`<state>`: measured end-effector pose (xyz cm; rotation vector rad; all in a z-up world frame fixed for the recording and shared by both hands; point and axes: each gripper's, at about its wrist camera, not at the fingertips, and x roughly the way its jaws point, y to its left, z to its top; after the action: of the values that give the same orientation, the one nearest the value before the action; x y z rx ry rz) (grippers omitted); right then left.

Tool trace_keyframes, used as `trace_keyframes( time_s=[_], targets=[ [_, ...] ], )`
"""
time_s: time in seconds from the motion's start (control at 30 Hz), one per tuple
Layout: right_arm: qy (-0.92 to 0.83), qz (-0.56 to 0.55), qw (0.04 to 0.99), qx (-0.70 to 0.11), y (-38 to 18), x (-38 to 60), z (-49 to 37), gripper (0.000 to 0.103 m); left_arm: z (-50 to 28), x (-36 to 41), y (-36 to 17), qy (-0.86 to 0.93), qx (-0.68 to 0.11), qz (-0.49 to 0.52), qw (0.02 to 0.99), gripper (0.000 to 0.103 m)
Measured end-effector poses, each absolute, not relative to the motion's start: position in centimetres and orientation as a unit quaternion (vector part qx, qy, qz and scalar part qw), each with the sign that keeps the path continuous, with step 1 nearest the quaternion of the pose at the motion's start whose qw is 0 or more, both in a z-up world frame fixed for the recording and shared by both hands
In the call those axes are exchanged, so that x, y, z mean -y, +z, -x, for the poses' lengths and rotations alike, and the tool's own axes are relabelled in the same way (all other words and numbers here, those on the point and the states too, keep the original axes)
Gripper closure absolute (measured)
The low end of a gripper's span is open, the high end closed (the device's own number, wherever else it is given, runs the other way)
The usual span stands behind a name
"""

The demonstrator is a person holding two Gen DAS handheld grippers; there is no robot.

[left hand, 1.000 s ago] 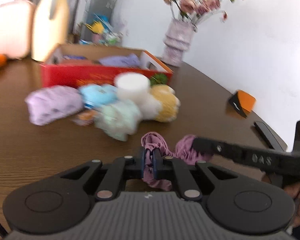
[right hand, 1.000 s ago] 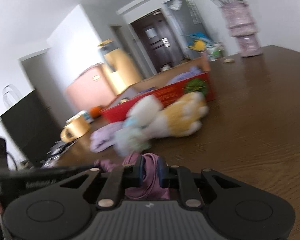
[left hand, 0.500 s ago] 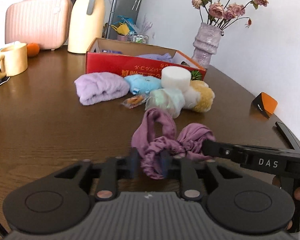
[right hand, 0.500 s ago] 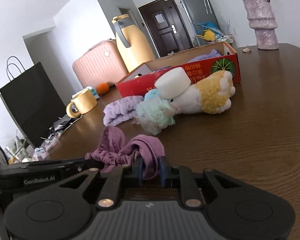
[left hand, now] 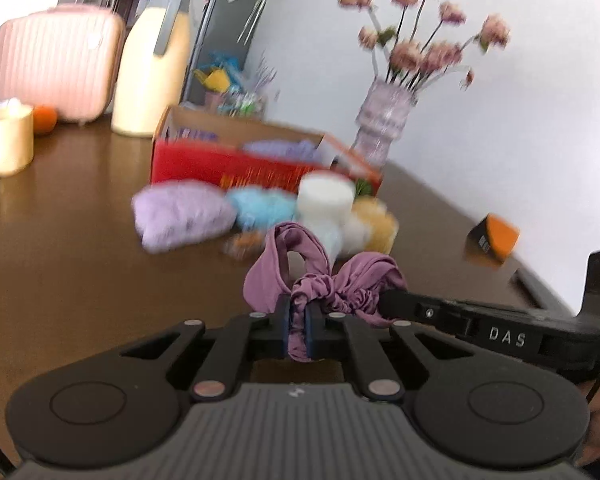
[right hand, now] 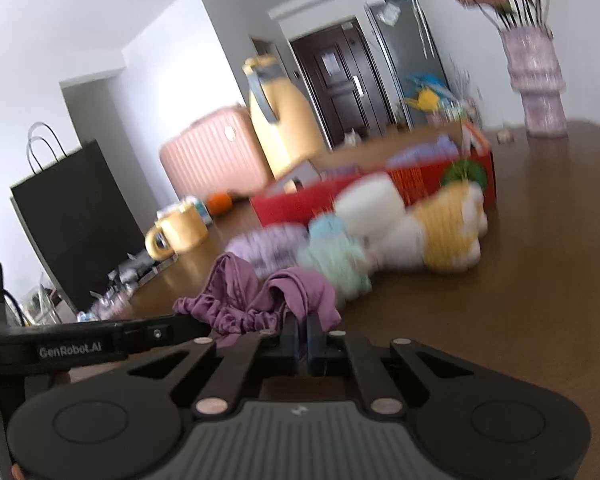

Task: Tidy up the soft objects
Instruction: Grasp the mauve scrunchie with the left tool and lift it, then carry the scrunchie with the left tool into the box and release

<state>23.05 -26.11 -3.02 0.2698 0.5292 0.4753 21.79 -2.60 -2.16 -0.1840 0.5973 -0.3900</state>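
Left wrist view: left gripper (left hand: 299,322), jaws clenched on a fold of the mauve scrunchie cloth (left hand: 320,280), held above the brown surface (left hand: 60,280). Right gripper (right hand: 302,338) jaws likewise clamped on the cloth's other end. Both sets of jaws have just been closing, cloth between them. Beyond: blurred soft toys (left hand: 260,212) lying before the red box (left hand: 228,164).
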Motion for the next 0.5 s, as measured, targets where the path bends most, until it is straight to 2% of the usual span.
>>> trace_keyframes(
  time_s=[0.13,0.27,0.33,0.5],
  targets=[
    [0.246,-0.12,0.937,-0.217,1.0,26.1,-26.1,0.099,-23.4,1.8,1.1,-0.214,-0.25,0.098,0.939,0.096],
    [0.252,-0.111,0.939,-0.205,4.7,25.3,-32.8,0.099,-28.8,1.1,5.3,-0.215,-0.21,0.094,0.949,0.095],
    [0.257,-0.127,0.932,-0.223,5.5,24.8,-37.5,0.099,-32.8,1.0,6.2,-0.199,-0.209,0.088,0.953,0.095],
    [0.241,-0.159,0.905,-0.314,3.7,22.9,-48.0,0.099,-42.7,0.3,5.7,-0.159,-0.271,0.096,0.945,0.095]
  ],
)
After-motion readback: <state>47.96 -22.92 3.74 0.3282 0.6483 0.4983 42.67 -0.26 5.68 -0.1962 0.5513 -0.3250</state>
